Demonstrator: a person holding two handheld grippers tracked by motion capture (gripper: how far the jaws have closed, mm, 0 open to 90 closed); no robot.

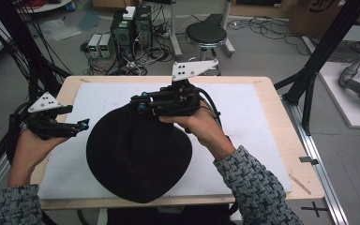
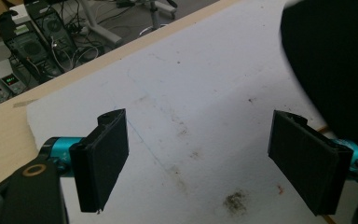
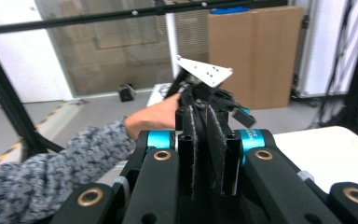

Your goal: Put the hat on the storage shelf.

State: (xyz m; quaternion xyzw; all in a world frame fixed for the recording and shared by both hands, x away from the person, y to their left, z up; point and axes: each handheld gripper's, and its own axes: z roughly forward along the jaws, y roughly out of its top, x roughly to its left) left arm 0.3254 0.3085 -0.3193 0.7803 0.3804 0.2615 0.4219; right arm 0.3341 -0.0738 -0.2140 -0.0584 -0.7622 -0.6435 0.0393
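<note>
A round black cloth lies on the white mat, and its far edge is raised. My right gripper is shut on that raised edge; in the right gripper view its pads press together with a thin dark strip of cloth between them. My left gripper hovers just left of the cloth, apart from it. Its jaws stand wide open over the stained mat with nothing between the pads. The cloth rises at the upper right of the left gripper view.
The mat covers a wooden table. Beyond the far edge are a black stool, computer towers and loose cables on the floor. Black frame posts stand at both sides.
</note>
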